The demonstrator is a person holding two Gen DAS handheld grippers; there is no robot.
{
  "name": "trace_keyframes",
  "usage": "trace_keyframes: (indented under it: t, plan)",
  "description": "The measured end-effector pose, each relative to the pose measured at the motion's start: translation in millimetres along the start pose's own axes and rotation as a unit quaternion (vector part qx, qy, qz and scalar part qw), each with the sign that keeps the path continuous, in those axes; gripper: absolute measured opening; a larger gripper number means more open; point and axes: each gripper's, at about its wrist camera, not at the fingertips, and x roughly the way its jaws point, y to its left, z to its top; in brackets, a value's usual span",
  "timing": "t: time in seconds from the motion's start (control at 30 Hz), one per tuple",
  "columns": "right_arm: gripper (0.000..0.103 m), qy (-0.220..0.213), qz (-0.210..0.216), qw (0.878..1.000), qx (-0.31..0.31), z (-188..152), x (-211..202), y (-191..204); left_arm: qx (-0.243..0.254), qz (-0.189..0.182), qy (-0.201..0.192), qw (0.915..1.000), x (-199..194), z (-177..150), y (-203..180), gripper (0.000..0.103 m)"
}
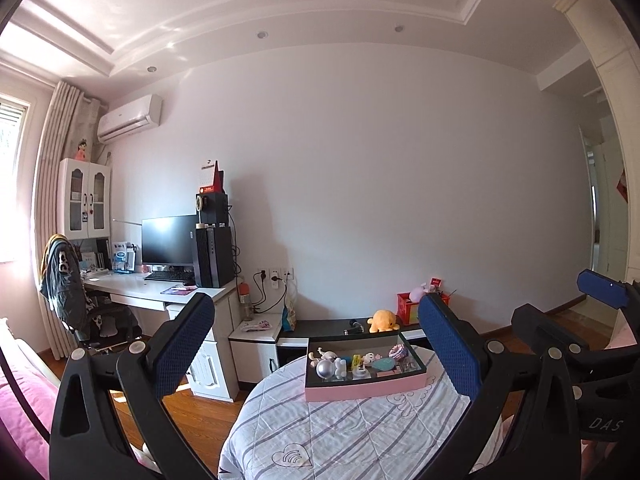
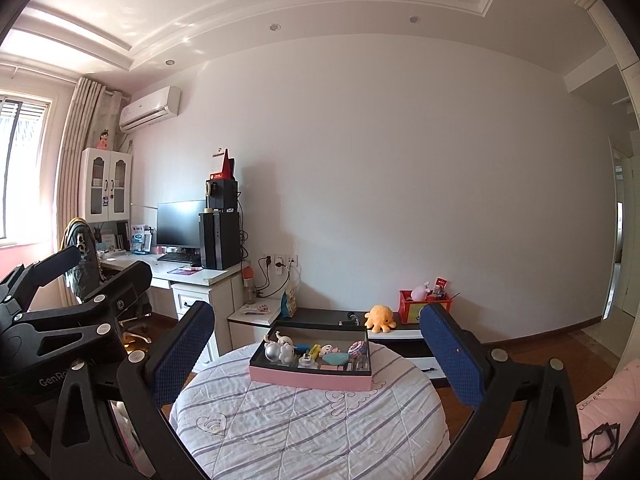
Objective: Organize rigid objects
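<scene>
A pink box (image 1: 362, 390) (image 2: 308, 380) with a dark inside sits on a round table under a striped quilted cloth (image 1: 352, 432) (image 2: 308, 420). Several small things lie in the box: a silver ball (image 1: 325, 369) (image 2: 272, 352), white figurines (image 1: 326, 355) (image 2: 286, 350), a teal oval piece (image 1: 380, 364) (image 2: 335, 358) and a pink patterned piece (image 1: 397, 351) (image 2: 357, 347). My left gripper (image 1: 318, 344) is open, held back from the table, with nothing between its fingers. My right gripper (image 2: 316, 344) is open too, level with the left one and also holding nothing.
Behind the table runs a low black and white cabinet (image 1: 320, 326) (image 2: 320, 316) with a yellow plush octopus (image 1: 384, 320) (image 2: 380, 318) and a red box (image 1: 408, 308) (image 2: 414, 308). A desk with monitor, computer tower and chair (image 1: 80, 304) stands at left. Wooden floor surrounds the table.
</scene>
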Motion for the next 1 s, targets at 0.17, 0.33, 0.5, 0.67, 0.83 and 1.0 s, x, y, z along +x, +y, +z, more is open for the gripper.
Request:
trace_keyframes:
  t: [0.17, 0.33, 0.5, 0.67, 0.83, 1.0]
  plan:
    - [0.103, -0.005, 0.001, 1.0, 0.0, 0.5, -3.5, 1.9, 0.0, 0.002, -0.004, 1.0, -2.1, 0.5, -0.5, 0.103]
    - [0.103, -0.004, 0.002, 1.0, 0.0, -0.9, -0.8, -0.4, -0.002, 0.003, -0.005, 1.0, -3.6, -0.3, 0.0, 0.103]
    - [0.103, -0.005, 0.003, 1.0, -0.001, -1.1, -0.7, -0.2, -0.002, 0.005, -0.004, 1.0, -3.9, -0.3, 0.7, 0.103]
    - [0.103, -0.005, 0.003, 1.0, -0.001, -1.5, -0.4, 0.6, -0.003, 0.006, -0.004, 1.0, -5.4, -0.1, 1.7, 0.103]
    - [0.103, -0.005, 0.002, 1.0, -0.002, -1.7, -0.4, 0.8, -0.003, 0.006, -0.005, 1.0, -4.9, 0.6, 1.6, 0.103]
    - [0.103, -0.006, 0.004, 1.0, -0.001, -1.6, -1.5, 0.7, -0.004, 0.007, -0.009, 0.9999, -5.2, 1.9, -1.2, 0.103]
